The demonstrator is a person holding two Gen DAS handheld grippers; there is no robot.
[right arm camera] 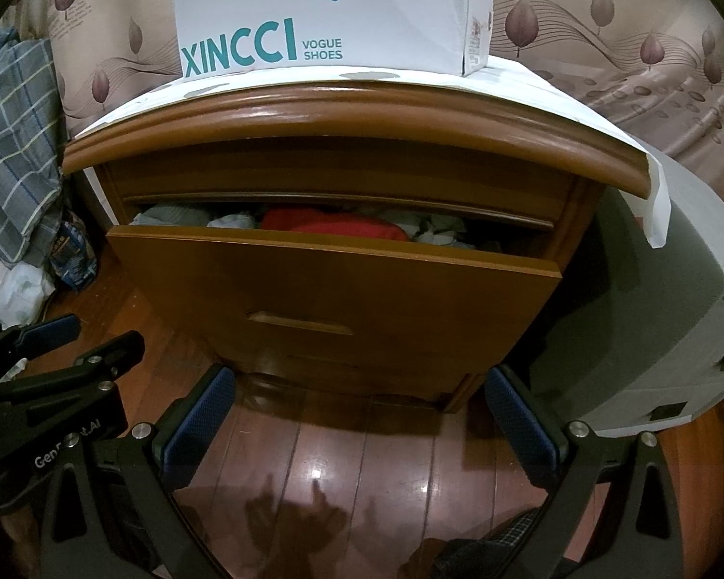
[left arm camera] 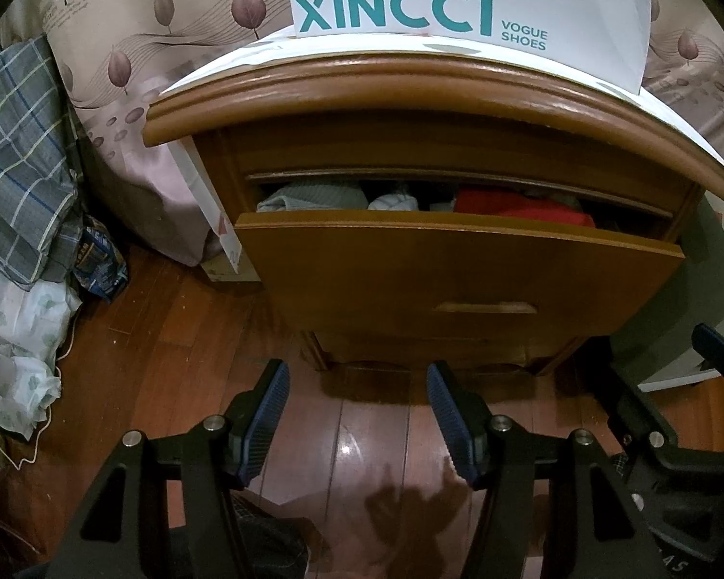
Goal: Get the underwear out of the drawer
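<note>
Glossy red-brown floorboards (left arm camera: pixel 362 434) are running beneath both tools and reflecting a ceiling light just in front of the wooden nightstand (right arm camera: pixel 313 111). Nearest the nightstand's foot, the left gripper (left arm camera: pixel 357 381) is hovering over the boards with its two blue-padded fingers (left arm camera: pixel 265 410) spread apart and gripping nothing; the right gripper (right arm camera: pixel 359 395) is hanging beside it, its two fingers released wider still, also empty. Above them, one drawer (left arm camera: pixel 458 280) is standing partly pulled out of the nightstand, its front panel leaning toward the cameras and its single recessed handle (right arm camera: pixel 299 323) lying level. Inside that drawer, the underwear (right arm camera: pixel 333 227) is sitting as a crumpled row whose long axis is running side to side along the drawer front: one bright red piece near the middle, grey and white pieces (left arm camera: pixel 313 195) bunched on either side, too jumbled to count exactly. On top of the nightstand, one white shoe box (right arm camera: pixel 333 14) with teal lettering is resting on a white paper sheet (right arm camera: pixel 656 202) that is drooping over the nightstand's right corner. Behind the nightstand, leaf-patterned fabric (left arm camera: pixel 159 24) is hanging, and plaid cloth (left arm camera: pixel 19 144) is piling up to its left.
</note>
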